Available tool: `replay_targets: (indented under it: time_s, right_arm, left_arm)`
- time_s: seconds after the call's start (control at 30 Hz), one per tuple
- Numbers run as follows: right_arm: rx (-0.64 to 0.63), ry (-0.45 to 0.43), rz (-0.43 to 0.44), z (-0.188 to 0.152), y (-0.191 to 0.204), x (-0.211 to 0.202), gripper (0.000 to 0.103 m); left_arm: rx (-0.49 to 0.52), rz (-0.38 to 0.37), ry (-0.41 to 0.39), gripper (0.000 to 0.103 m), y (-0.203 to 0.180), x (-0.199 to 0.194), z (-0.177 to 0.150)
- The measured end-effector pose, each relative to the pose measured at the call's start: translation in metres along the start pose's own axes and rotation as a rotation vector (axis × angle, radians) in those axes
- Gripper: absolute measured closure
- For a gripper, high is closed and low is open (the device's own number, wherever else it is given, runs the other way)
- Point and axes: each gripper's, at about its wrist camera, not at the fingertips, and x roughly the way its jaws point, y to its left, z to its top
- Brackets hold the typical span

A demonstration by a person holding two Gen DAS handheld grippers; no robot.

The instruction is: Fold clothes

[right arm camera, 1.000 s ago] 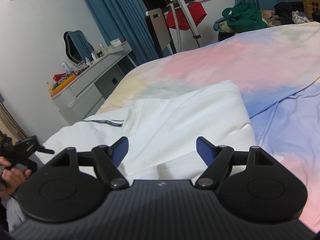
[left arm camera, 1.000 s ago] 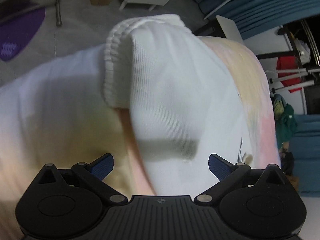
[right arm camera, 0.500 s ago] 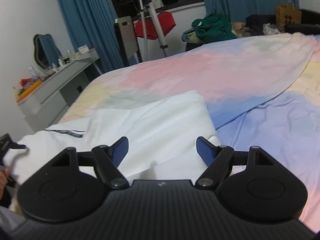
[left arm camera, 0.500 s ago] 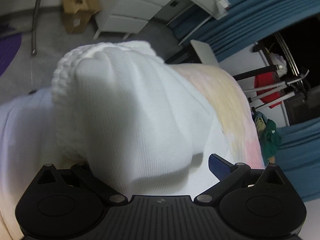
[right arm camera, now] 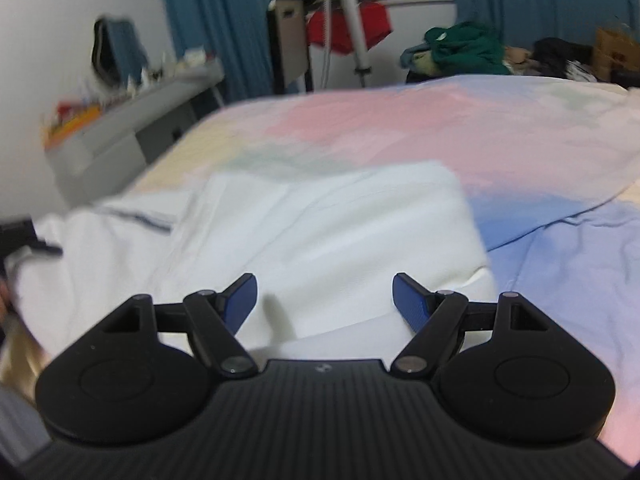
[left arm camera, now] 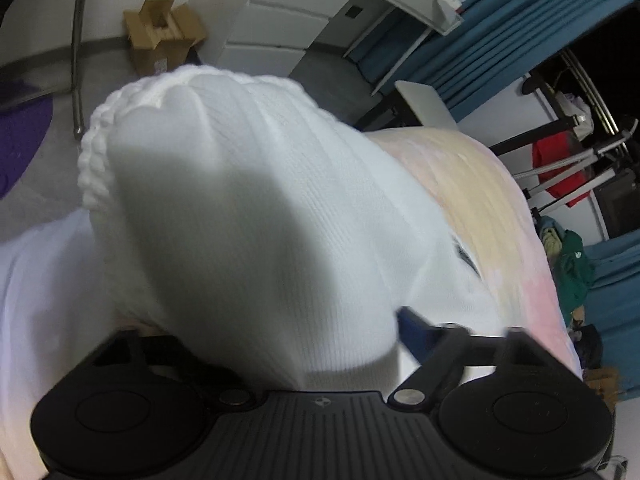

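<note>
A white ribbed knit sleeve (left arm camera: 248, 216) with a thick cuff (left arm camera: 100, 148) bulges up between the jaws of my left gripper (left arm camera: 316, 320), which are closing on it. The right blue pad (left arm camera: 416, 328) touches the fabric's edge, while the sleeve hides the left finger. The rest of the white garment (right arm camera: 320, 232) lies spread on the pastel bedsheet (right arm camera: 440, 128), with a dark-striped edge (right arm camera: 148, 222) on its left. My right gripper (right arm camera: 325, 280) hovers open just above the garment's near part, with nothing between its fingers. The left gripper's black tip (right arm camera: 28, 240) shows at the right wrist view's left edge.
A grey dresser (right arm camera: 132, 120) stands left of the bed, with blue curtains (right arm camera: 208, 20) and a clothes stand holding a red garment (right arm camera: 348, 28) behind. Green clothes (right arm camera: 464, 48) are piled past the far edge. A cardboard box (left arm camera: 160, 36) sits on the floor.
My left gripper pushed forward under the sleeve and its jaws came in onto it. My right gripper sank closer to the garment, still open.
</note>
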Motion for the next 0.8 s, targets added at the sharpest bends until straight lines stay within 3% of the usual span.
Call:
replay_targets:
  time_s: [0.03, 0.07, 0.1, 0.3, 0.5, 0.67, 0.8]
  right_arm:
    - [-0.014, 0.035, -0.015, -0.004, 0.002, 0.008, 0.027]
    - [-0.025, 0.064, -0.028, -0.007, 0.003, 0.016, 0.027]
    - [-0.029, 0.072, -0.036, -0.012, 0.004, 0.021, 0.027]
    - [-0.006, 0.067, -0.036, -0.016, 0.005, 0.021, 0.024]
    - [0.185, -0.009, -0.006, -0.004, -0.021, -0.017, 0.026]
    - [0.295, -0.166, -0.060, 0.003, -0.053, -0.066, 0.026]
    - [0.509, -0.249, -0.103, 0.004, -0.098, -0.081, 0.026]
  left_arm:
    - [0.005, -0.024, 0.000, 0.062, -0.002, -0.002, 0.000]
    - [0.026, -0.043, -0.007, 0.085, -0.007, -0.005, 0.000]
    - [0.052, -0.059, -0.016, 0.087, -0.013, -0.008, 0.000]
    - [0.259, -0.067, -0.157, 0.092, -0.067, -0.050, -0.017]
    - [0.496, -0.102, -0.343, 0.092, -0.166, -0.084, -0.058]
    - [0.696, -0.145, -0.485, 0.093, -0.258, -0.098, -0.134]
    - [0.852, -0.198, -0.550, 0.093, -0.329, -0.088, -0.209]
